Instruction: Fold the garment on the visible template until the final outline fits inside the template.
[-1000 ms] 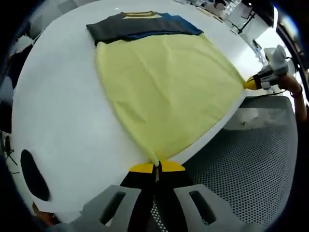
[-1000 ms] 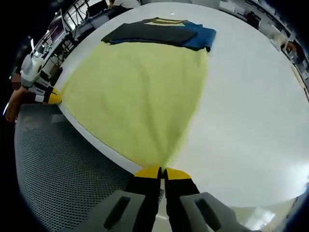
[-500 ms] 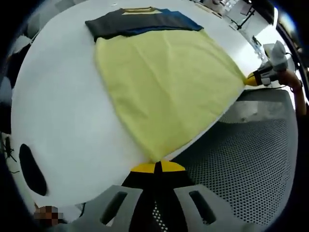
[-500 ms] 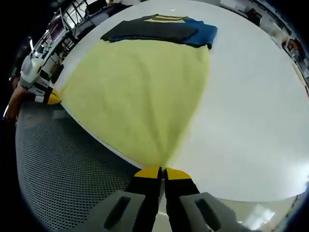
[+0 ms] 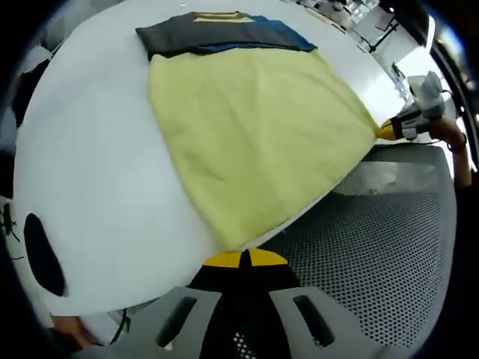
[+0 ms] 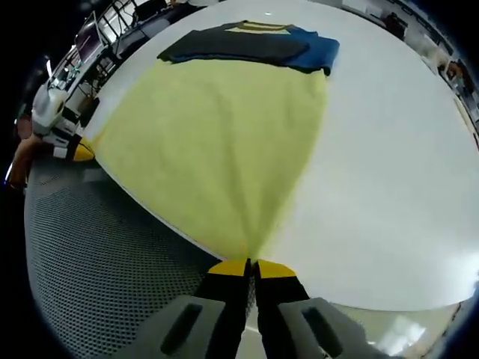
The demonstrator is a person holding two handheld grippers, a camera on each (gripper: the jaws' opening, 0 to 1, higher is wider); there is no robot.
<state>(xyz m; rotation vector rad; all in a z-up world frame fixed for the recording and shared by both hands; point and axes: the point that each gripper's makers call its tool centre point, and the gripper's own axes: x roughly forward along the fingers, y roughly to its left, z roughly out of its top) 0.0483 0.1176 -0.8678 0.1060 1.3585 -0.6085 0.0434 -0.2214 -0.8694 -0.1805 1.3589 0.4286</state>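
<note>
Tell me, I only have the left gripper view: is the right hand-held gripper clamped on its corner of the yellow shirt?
Observer: Yes. In the right gripper view the right hand-held gripper has its jaws shut on the shirt's near corner.
Operator: What lies beyond that corner on its side?
Observer: Bare white table, running wide to that view's right of the shirt.
Operator: Can it see my left hand-held gripper?
Observer: Yes, the left hand-held gripper sits at that view's left edge, yellow tips at the shirt's other hem corner.
</note>
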